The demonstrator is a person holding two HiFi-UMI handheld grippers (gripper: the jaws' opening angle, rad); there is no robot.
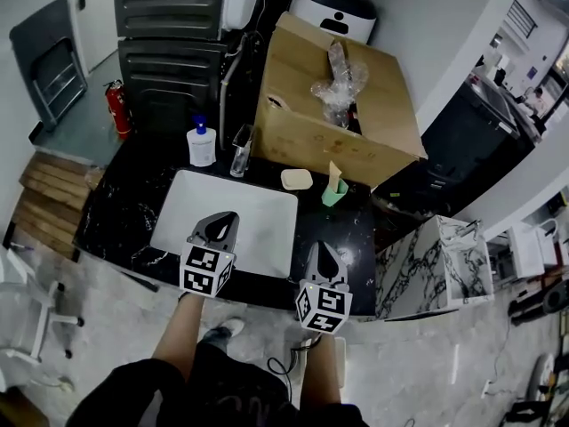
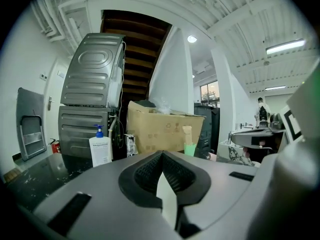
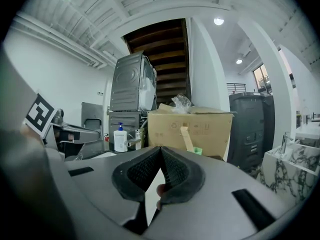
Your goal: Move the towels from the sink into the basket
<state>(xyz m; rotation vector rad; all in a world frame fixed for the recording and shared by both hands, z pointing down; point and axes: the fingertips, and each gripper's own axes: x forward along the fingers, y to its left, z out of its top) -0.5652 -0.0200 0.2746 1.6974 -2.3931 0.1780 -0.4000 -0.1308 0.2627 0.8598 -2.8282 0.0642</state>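
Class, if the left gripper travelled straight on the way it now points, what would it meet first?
Most likely the cardboard box beyond the sink: the left gripper, shut, lines up with its front face, though depth is unclear.

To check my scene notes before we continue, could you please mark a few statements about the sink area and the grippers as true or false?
1. The pump bottle stands on the counter behind the sink. True.
2. The left gripper holds a towel. False: its fingers are together with nothing between them.
3. The green cup sits inside the sink. False: it stands on the counter past the sink's far right corner.
4. The right gripper is shut and empty. True.
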